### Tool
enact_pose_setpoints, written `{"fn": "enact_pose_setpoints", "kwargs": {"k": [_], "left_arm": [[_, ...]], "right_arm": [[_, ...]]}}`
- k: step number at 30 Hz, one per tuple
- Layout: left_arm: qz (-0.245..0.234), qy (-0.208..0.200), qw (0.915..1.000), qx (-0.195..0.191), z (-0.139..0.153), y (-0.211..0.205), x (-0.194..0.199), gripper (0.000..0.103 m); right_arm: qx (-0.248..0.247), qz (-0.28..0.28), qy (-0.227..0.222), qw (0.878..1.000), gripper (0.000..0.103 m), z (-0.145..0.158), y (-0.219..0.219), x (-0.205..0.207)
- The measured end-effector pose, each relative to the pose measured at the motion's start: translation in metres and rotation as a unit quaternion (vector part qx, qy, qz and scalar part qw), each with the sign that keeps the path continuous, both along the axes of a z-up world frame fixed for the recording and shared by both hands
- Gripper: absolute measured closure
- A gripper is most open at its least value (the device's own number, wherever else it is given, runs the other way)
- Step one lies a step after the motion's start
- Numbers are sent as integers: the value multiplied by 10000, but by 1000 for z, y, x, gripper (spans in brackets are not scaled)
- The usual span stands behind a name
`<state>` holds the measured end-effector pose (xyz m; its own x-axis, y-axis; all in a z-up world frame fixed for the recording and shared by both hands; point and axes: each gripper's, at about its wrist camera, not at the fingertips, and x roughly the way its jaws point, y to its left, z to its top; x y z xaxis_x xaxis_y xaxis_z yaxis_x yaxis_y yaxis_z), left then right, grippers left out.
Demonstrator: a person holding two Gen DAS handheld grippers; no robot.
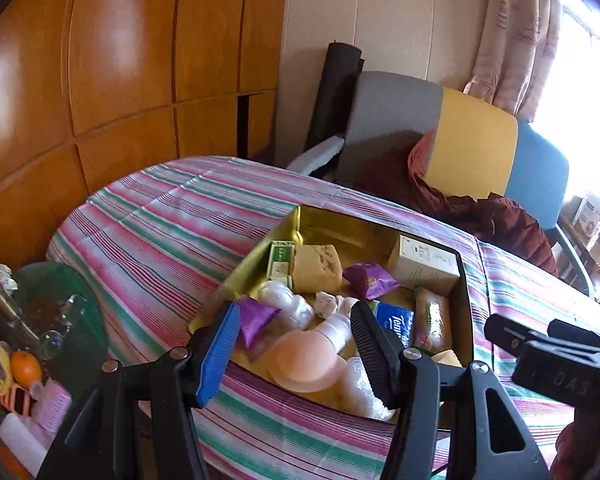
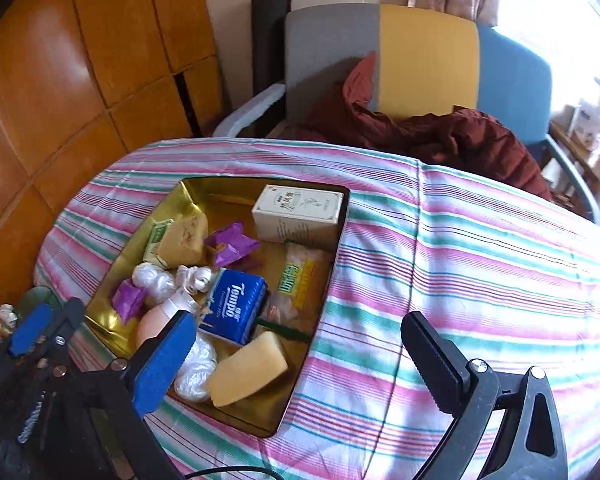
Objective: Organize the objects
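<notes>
Nearest the lens, right tool (image 2: pixel 296 352) with jaws spread wide and nothing between them, hanging over the near right corner of the gold tray (image 2: pixel 188 188). Left tool (image 1: pixel 296 344) also apart, holding nothing, poised above the tray's near edge, over a peach-coloured round piece (image 1: pixel 304 360) lying inside.

Already gathered in the tray: a cream box (image 2: pixel 298 212) at the far right corner, a blue Tempo tissue pack (image 2: pixel 236 308) near the middle, a yellow wedge-shaped block (image 2: pixel 248 368) at the near edge, a tan block (image 2: pixel 182 240) toward the far left, purple wrappers (image 2: pixel 230 242), a snack packet (image 2: pixel 300 284) along the right wall, and clear plastic bundles (image 2: pixel 196 368) at the near side.

Nothing loose on the striped table (image 2: pixel 480 272) around the tray, so collecting looks largely finished. Possibly left, as a judgement only: more clutter left of the tray on a lower surface, including an orange (image 1: pixel 26 368) and small rolls; whether those belong to the job cannot be told.
</notes>
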<state>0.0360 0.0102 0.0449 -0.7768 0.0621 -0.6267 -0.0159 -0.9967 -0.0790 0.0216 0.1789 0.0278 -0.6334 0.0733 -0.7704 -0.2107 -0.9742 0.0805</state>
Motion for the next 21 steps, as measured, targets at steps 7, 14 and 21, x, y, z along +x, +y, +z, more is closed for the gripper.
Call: {"fn": "enact_pose_setpoints", "kwargs": {"k": [7,14,21], "left_arm": [[37,-253,9994,-252,2,-1,-1,45],[128,-380,9988,-297,0,-3,1,45],[4,-552,9978,-375,-2,1,0,45]], "right_arm": [[205,-172,-102,9996,0,1,-12,3],[265,-361,87,9990,0,8,-17,9],[323,-394,48,9987,0,6,-22,9]]}}
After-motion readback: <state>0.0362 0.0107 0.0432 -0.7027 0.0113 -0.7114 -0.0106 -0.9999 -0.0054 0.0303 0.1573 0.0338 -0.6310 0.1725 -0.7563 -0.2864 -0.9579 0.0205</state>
